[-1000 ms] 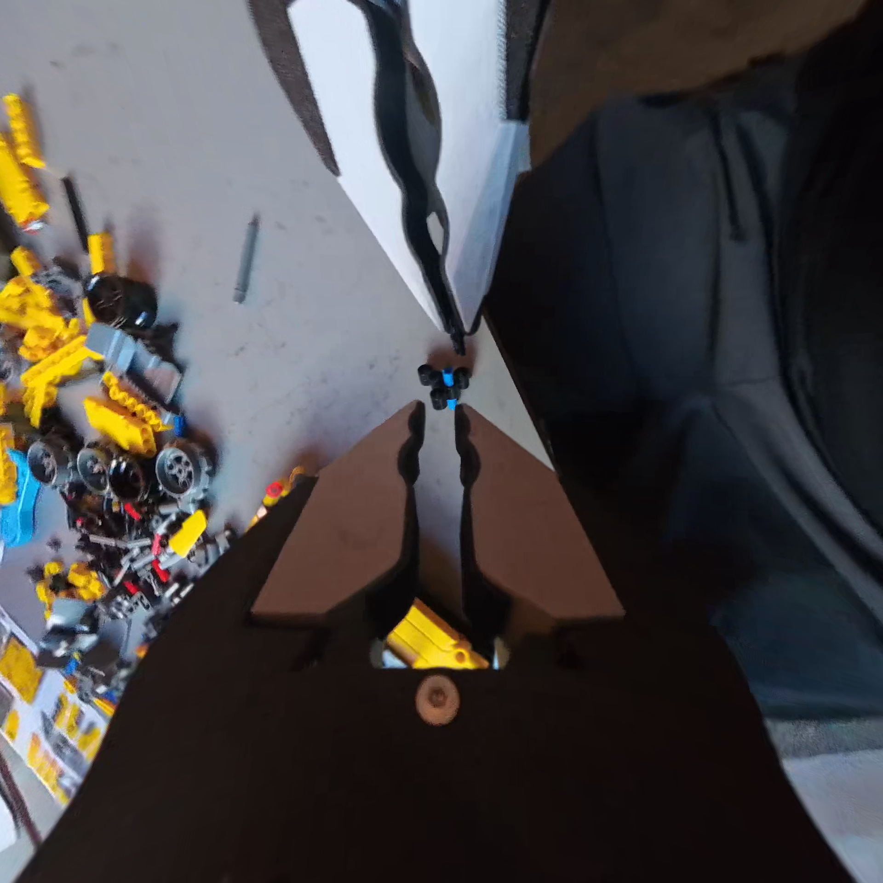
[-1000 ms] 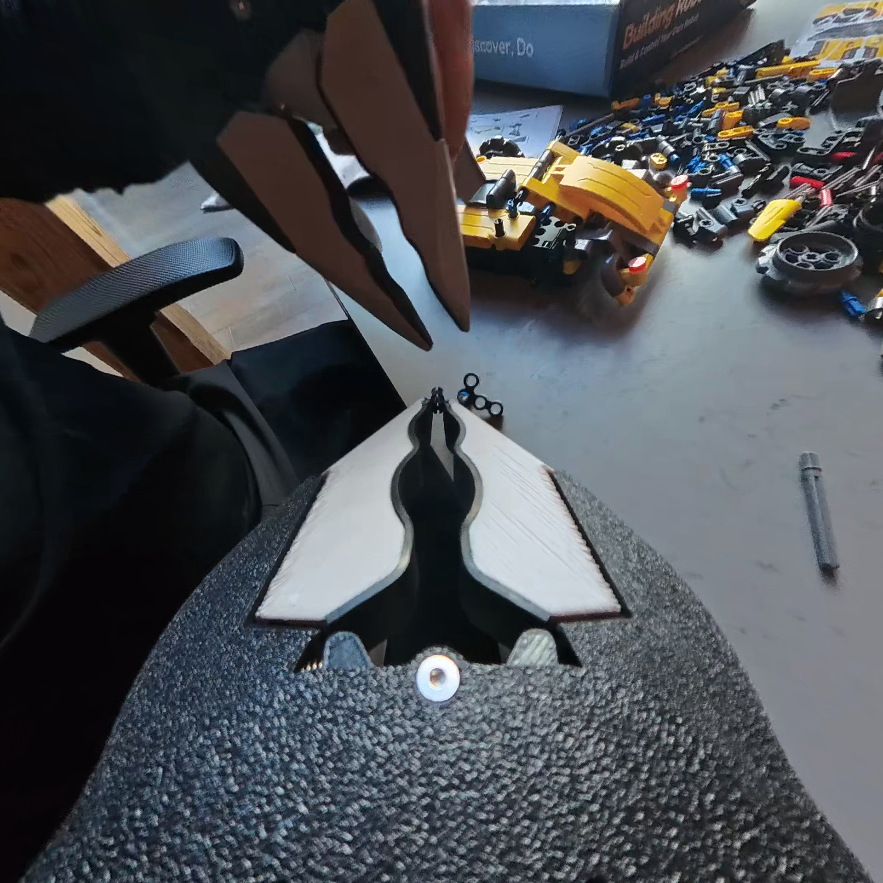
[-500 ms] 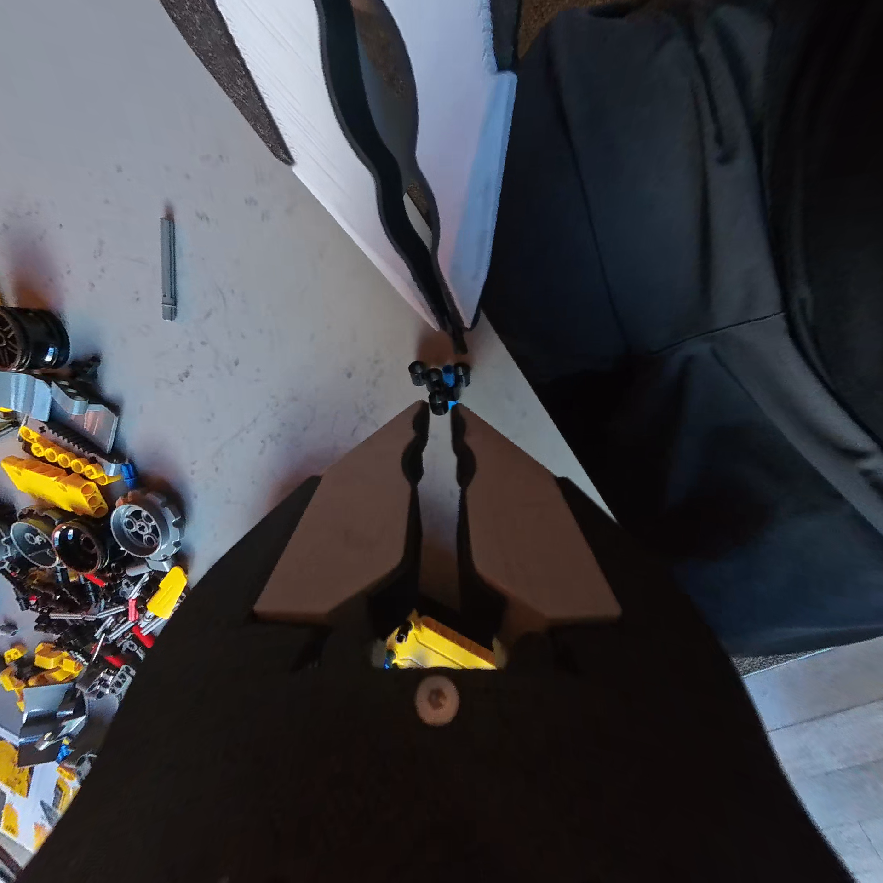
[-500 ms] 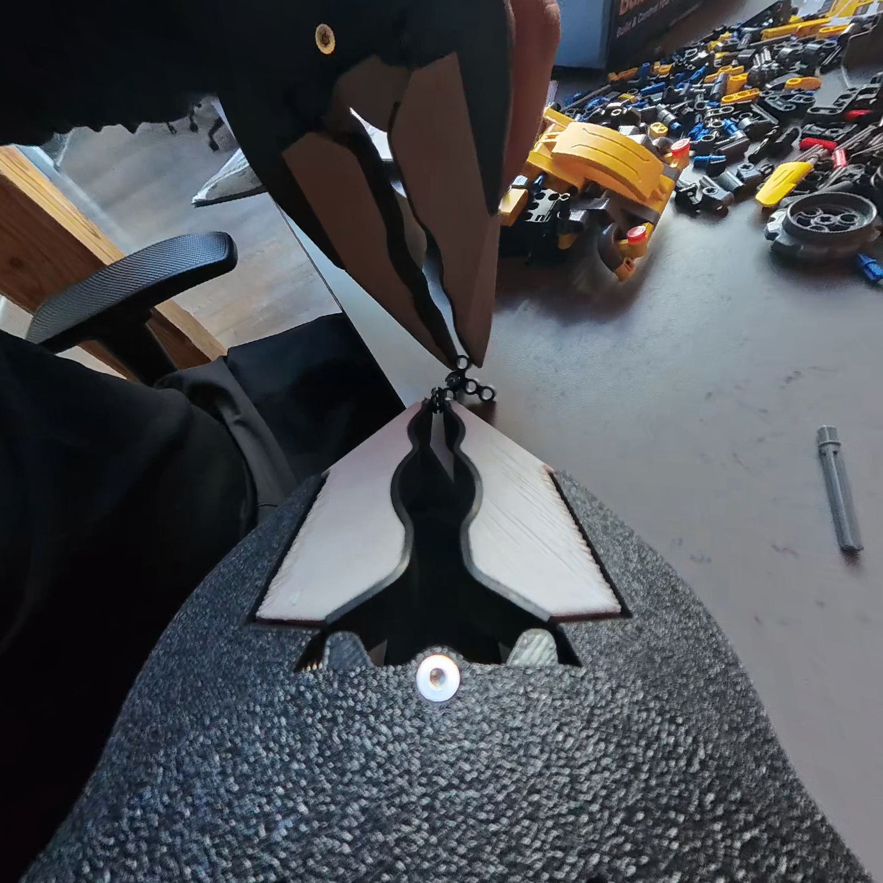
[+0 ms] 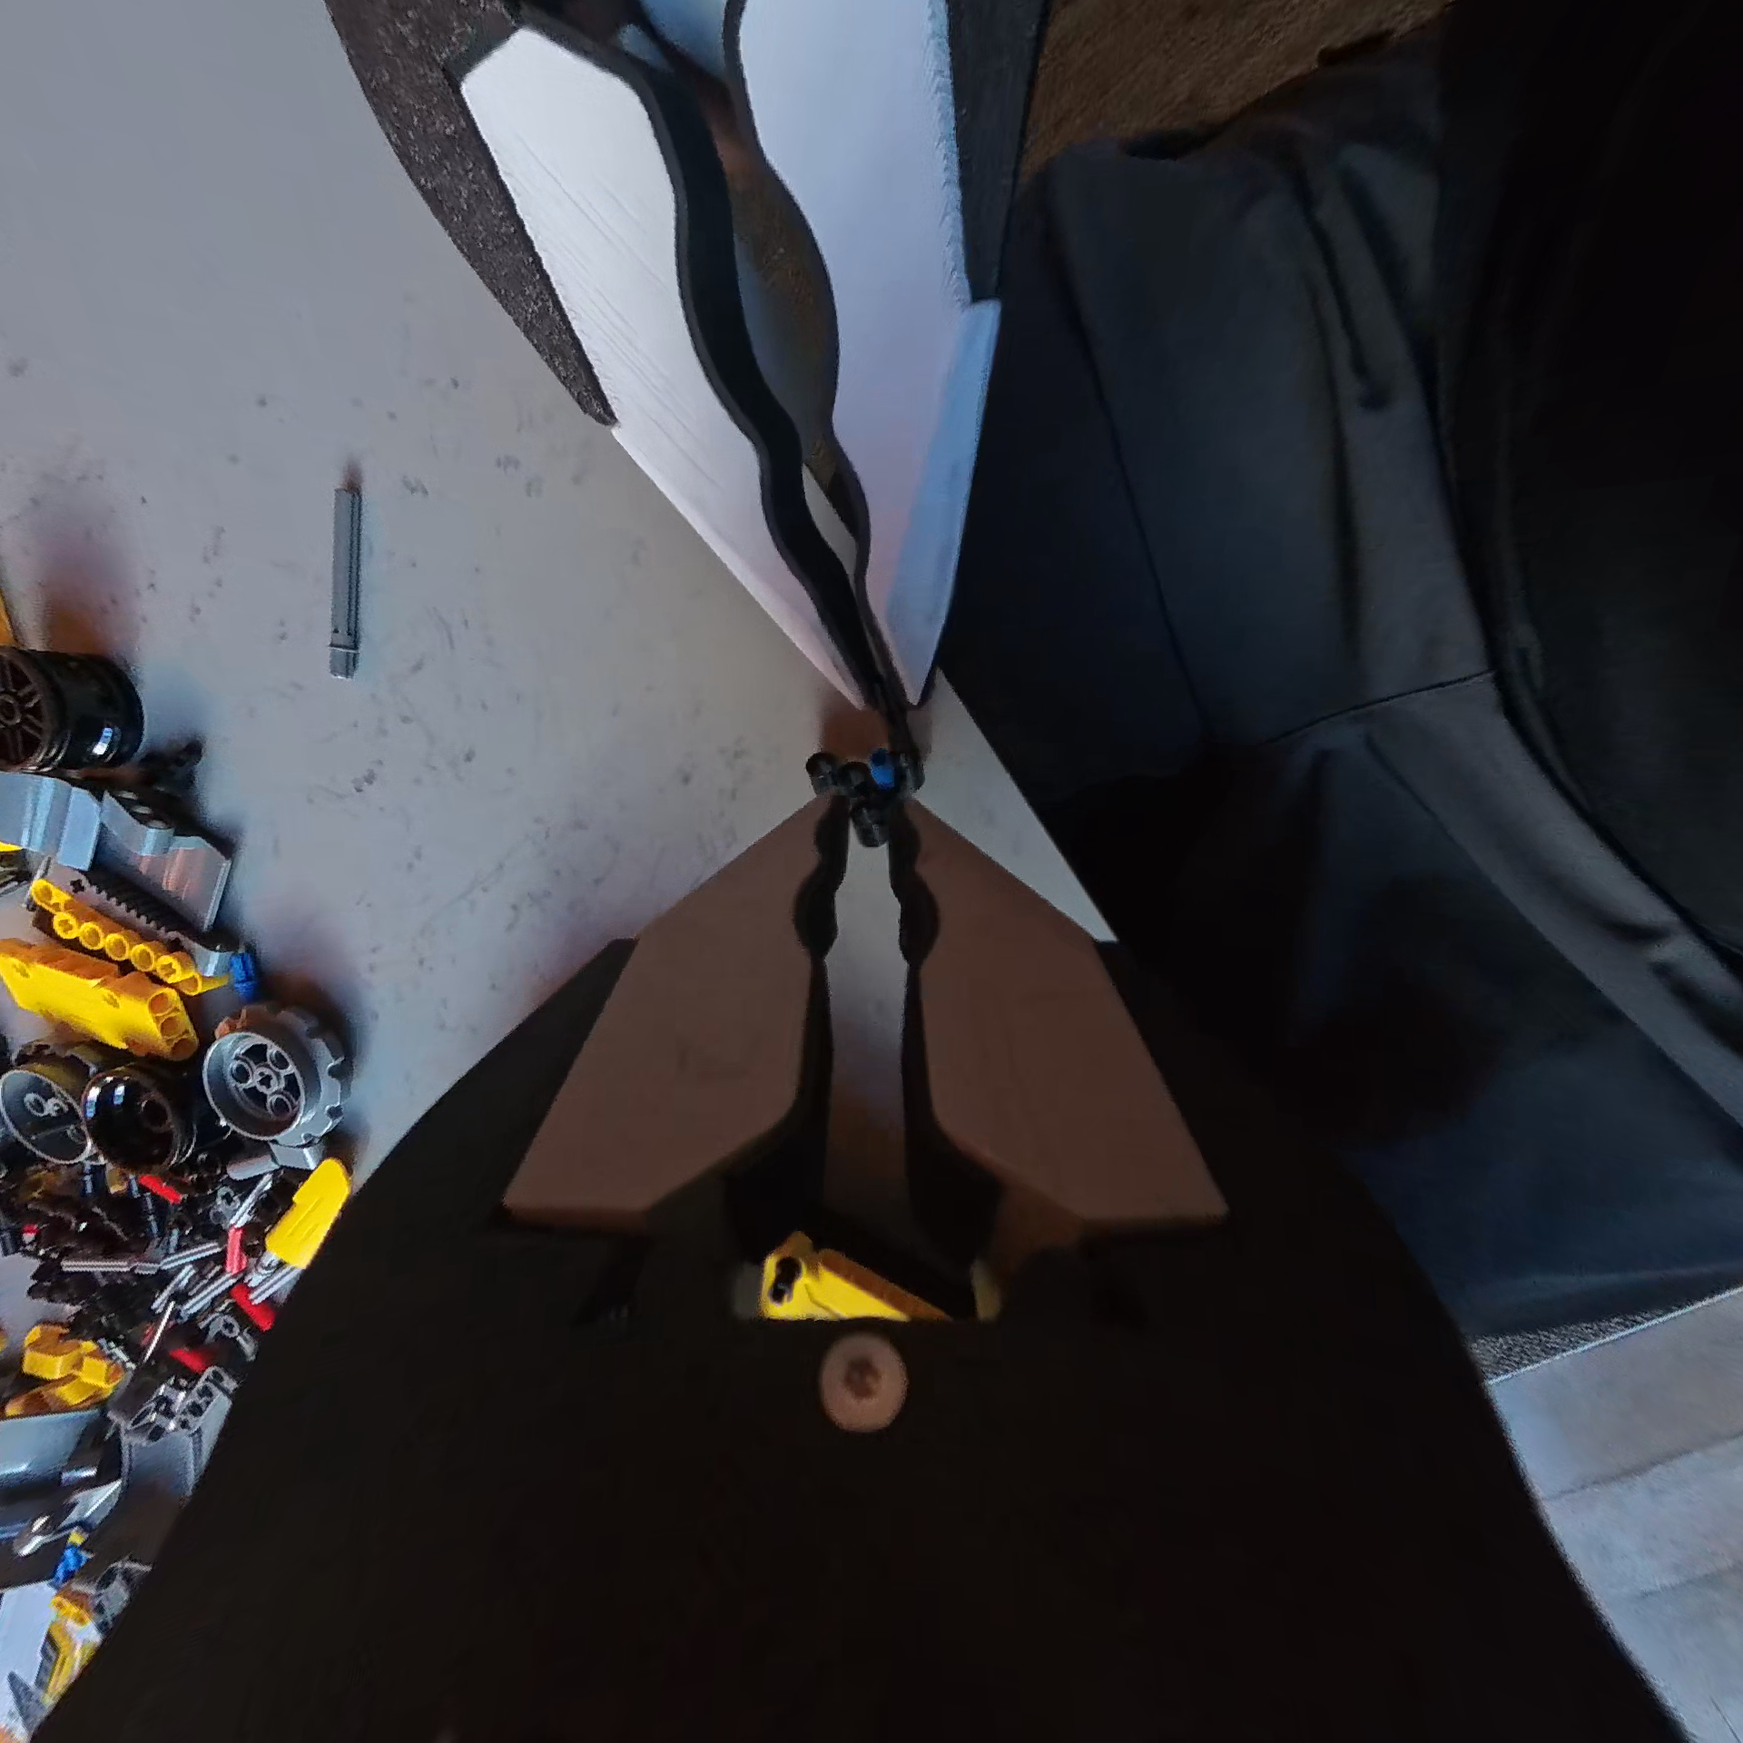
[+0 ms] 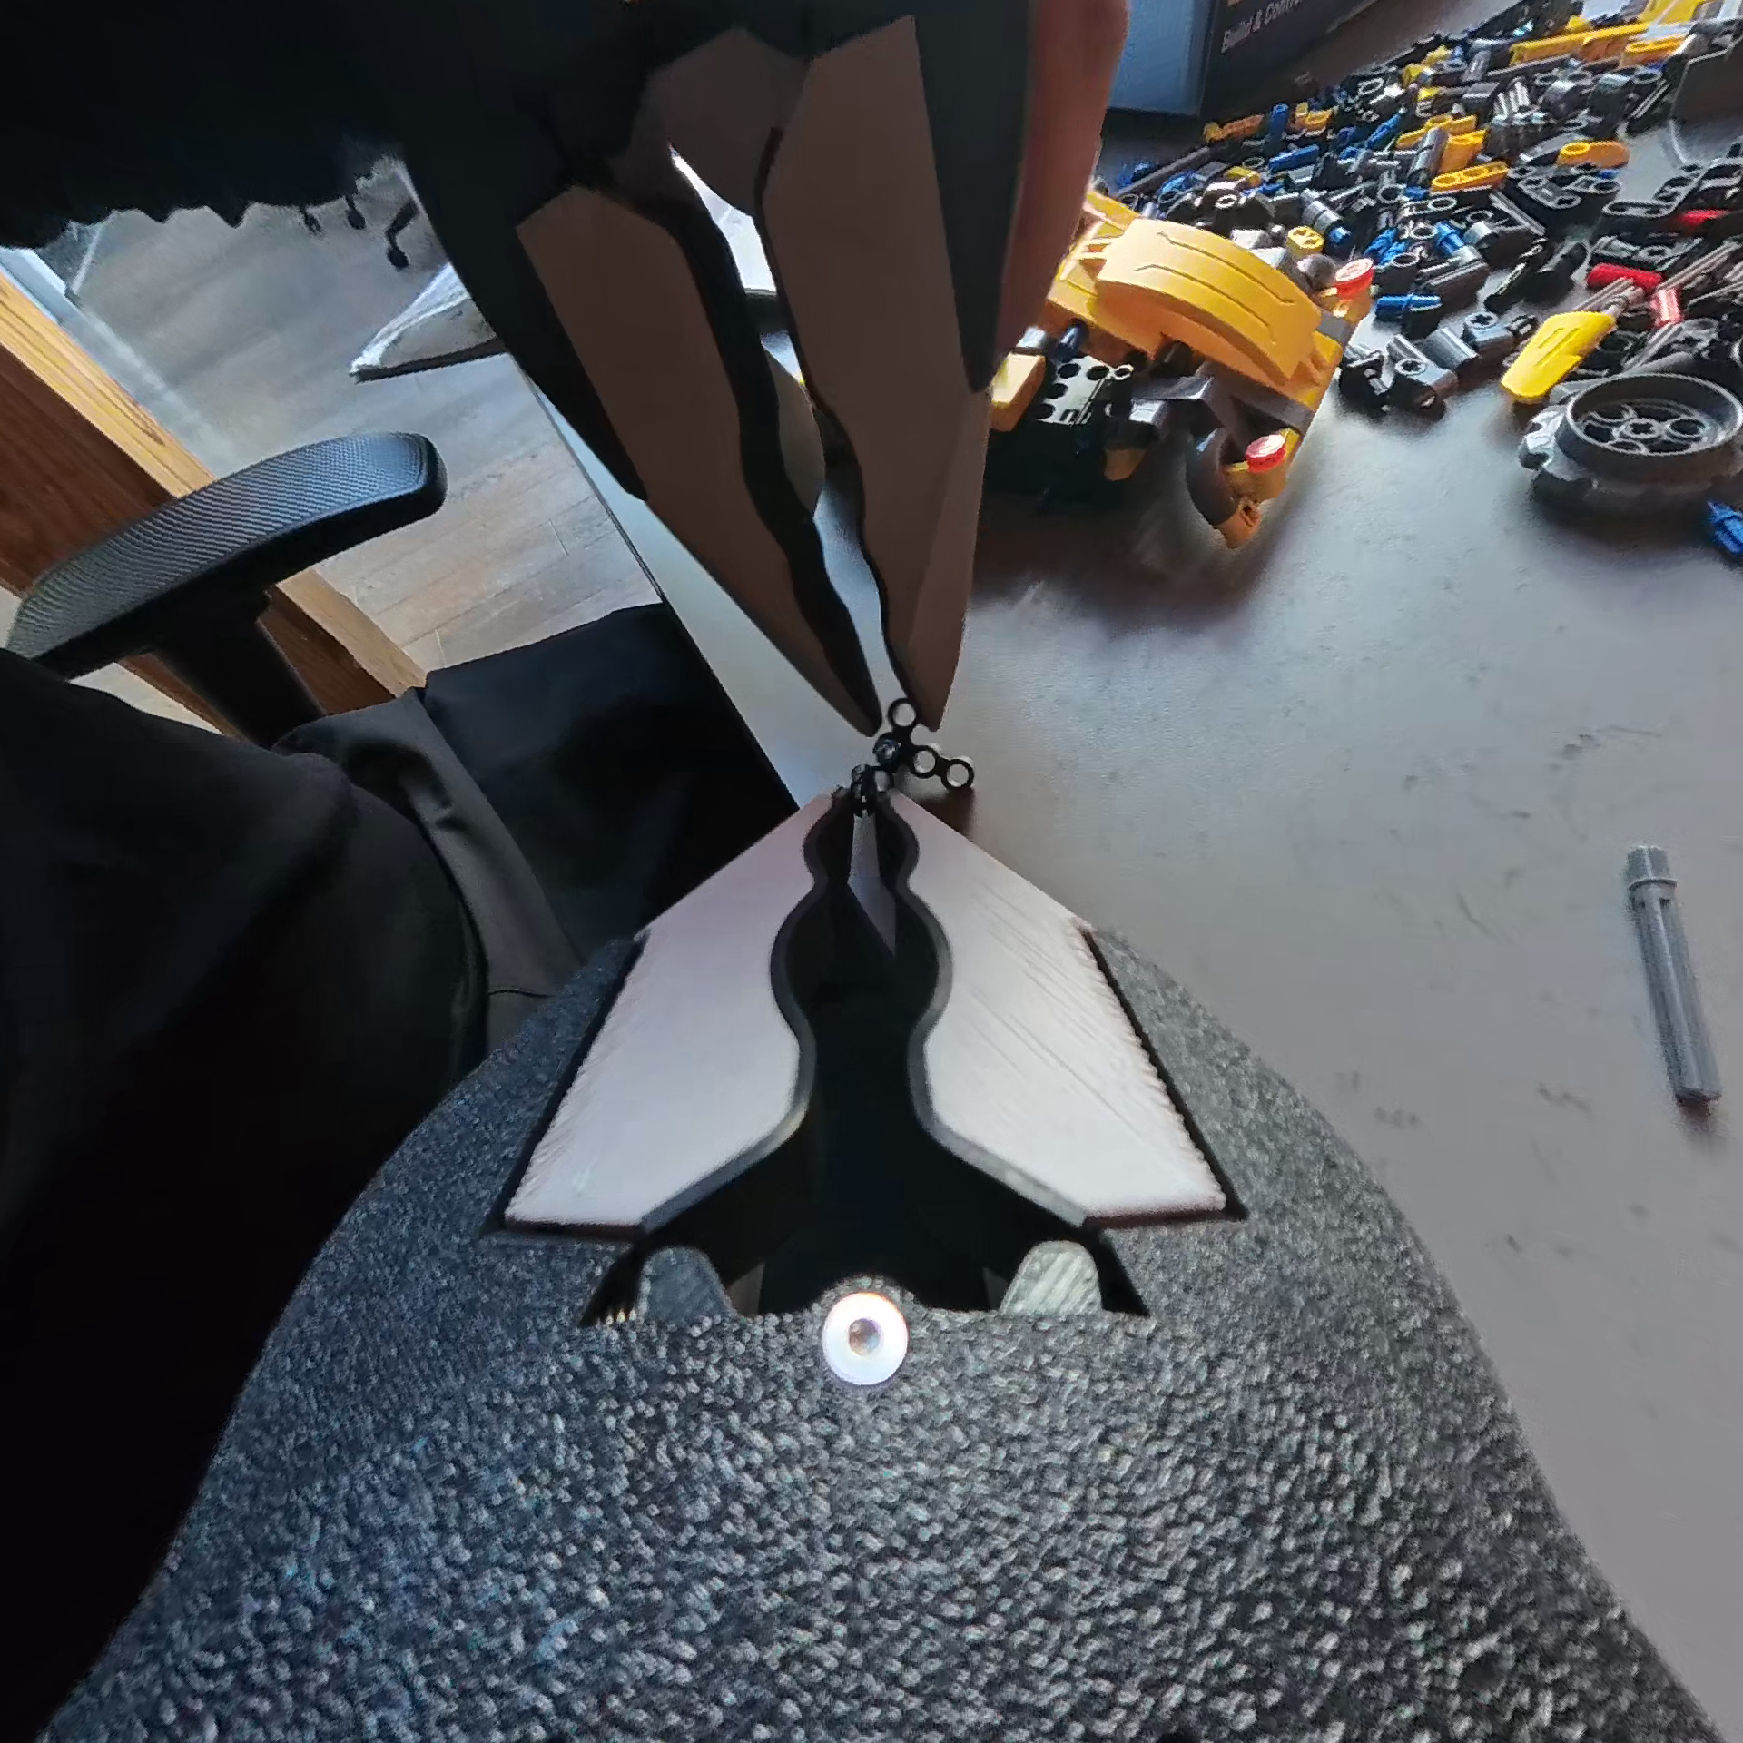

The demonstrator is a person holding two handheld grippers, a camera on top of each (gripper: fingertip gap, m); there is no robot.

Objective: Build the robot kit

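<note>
My left gripper (image 5: 861,822), with brown fingers, is shut on a small black connector piece (image 5: 860,781) that carries a blue pin, close to the near edge of the grey table (image 5: 236,283). My right gripper (image 6: 863,804), with white fingers, is shut on a tiny black pin (image 6: 863,785). The two grippers meet tip to tip. In the right wrist view the left gripper (image 6: 901,719) comes down from above, holding the connector piece (image 6: 929,762), and the pin touches the piece. In the left wrist view the right gripper (image 5: 887,703) reaches in from the top.
A grey axle (image 6: 1669,981) lies alone on the table (image 6: 1226,755), also in the left wrist view (image 5: 345,594). A yellow model car (image 6: 1179,311), a grey wheel (image 6: 1641,424) and a pile of loose parts (image 5: 141,1085) lie farther out. A chair armrest (image 6: 236,538) and dark clothing (image 5: 1320,660) lie beyond the table edge. Both grippers' tips are close together, under 4 cm apart. The grey axle (image 6: 1669,981) is about 12 cm from both grippers' fingertips. Seen from the left wrist view (image 5: 342,570) as well.
The left gripper came down from above the table onto the connector piece, which lay loose a second ago. The right gripper, still shut on the pin, has closed in to touch it.
</note>
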